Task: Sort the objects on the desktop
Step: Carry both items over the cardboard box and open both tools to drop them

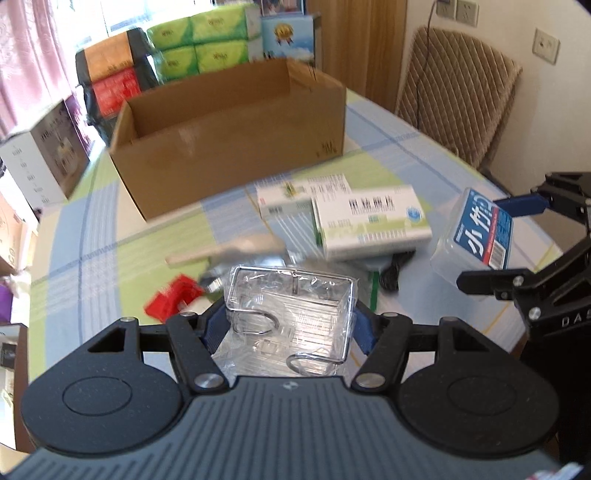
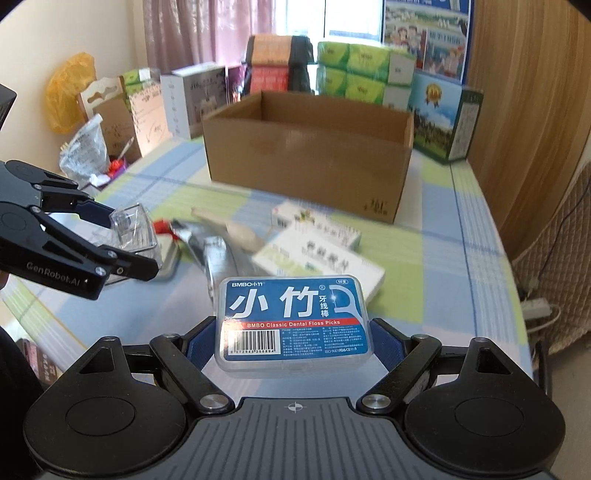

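**Box at the back, clutter in front**

An open cardboard box (image 2: 308, 155) stood at the far middle of the table (image 2: 443, 258). Before it lay two medicine cartons (image 1: 373, 225), one partly overlapping the other, with a spoon (image 1: 229, 249) to their left. Nearer, the left hand-held gripper (image 1: 288, 325) held a wire rack (image 1: 295, 306); to its right the right hand-held gripper (image 2: 295, 332) held a floss-pick case (image 2: 293, 321). Stacked packages (image 2: 354, 70) stood behind the box.

Domestic room, daylit, table set against stacked goods.
Table under a checked cloth (image 2: 461, 221) in blue, green and white. Pink curtains (image 2: 177, 33) hang at a bright far window (image 2: 351, 16). Quilted beige chair (image 1: 454, 96) stands right, against a cream wall with sockets (image 1: 546, 44). Wood-grain panel (image 2: 524, 110) on far right.
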A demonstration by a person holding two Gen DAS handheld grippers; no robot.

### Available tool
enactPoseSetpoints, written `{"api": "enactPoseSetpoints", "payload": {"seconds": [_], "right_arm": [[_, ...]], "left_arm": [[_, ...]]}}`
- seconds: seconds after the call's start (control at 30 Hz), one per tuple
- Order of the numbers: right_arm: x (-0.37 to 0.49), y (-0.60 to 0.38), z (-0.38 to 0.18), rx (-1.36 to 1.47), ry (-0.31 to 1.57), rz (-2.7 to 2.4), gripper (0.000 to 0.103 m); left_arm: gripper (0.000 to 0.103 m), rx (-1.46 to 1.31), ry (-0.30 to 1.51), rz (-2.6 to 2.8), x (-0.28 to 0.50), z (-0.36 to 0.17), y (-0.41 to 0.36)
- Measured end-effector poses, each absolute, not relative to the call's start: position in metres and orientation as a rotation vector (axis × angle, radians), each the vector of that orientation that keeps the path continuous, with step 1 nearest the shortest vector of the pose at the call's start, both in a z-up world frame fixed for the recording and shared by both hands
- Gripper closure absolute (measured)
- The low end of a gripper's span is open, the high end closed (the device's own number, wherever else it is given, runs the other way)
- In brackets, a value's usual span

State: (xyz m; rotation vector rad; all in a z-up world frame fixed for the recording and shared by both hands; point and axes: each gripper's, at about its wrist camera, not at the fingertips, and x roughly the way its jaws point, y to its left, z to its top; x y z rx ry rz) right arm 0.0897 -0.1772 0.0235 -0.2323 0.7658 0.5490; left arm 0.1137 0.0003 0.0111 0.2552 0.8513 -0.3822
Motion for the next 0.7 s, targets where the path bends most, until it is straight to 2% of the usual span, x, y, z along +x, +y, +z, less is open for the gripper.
{"api": "enactPoseSetpoints", "payload": {"seconds": [0.2, 0.4, 0.7], "right_arm": [[0.127, -0.170, 0.050, -0.239, 0.738, 0.567, 0.019], [0.200, -0.158, 0.076, -0.227, 0.716, 0.580, 0.019], [0.333, -0.130, 0.083, -0.156, 0.705, 0.530, 0.019]], "left_arm": [[0.041, 0.242, 0.813, -0.373, 0.145, 0.045, 0.001], [0.041, 0.261, 0.775, -0.335, 0.206, 0.070, 0.003], [0.041, 0.218, 0.767, -0.288, 0.324, 0.074, 0.011]]}}
